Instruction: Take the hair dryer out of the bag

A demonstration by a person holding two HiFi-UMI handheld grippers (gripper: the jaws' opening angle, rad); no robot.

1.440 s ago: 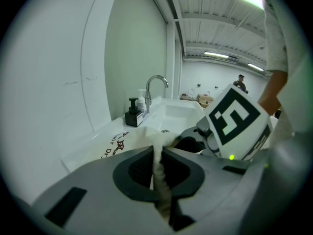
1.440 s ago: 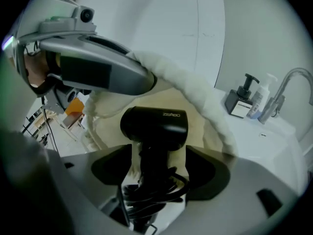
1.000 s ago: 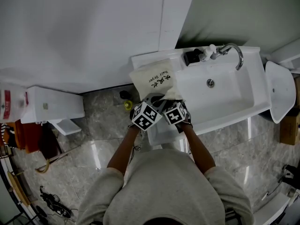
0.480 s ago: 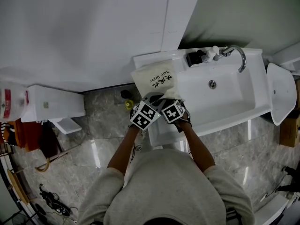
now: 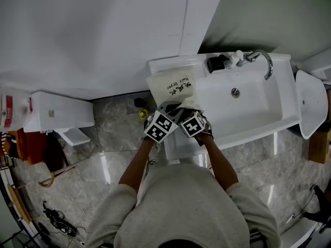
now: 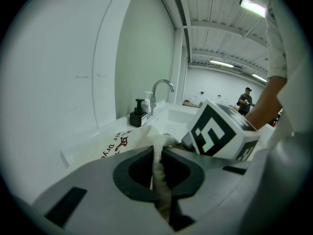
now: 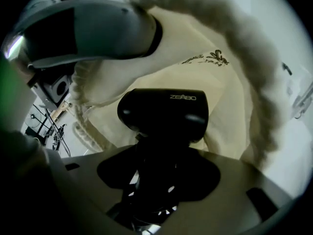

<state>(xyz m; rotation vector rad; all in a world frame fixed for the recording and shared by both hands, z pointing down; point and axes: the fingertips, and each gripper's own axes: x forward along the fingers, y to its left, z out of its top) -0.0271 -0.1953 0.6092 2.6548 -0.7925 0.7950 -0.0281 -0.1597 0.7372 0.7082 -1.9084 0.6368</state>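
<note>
A cream cloth bag printed "hair dryer" lies on the counter left of the sink. My left gripper is shut on the gathered rim of the bag, and a strip of cloth runs between its jaws. The black hair dryer sticks out of the bag's mouth. Its handle fills the gap of my right gripper, whose jaws have just been closing and now press on it. In the head view the right gripper sits beside the left one at the bag's near end.
The white sink with its chrome faucet lies to the right of the bag. A black soap dispenser stands at the back of the counter. A white box sits on the marble floor at the left.
Both grippers stay at the bag's mouth, close together. Only the head view has shifted slightly.
</note>
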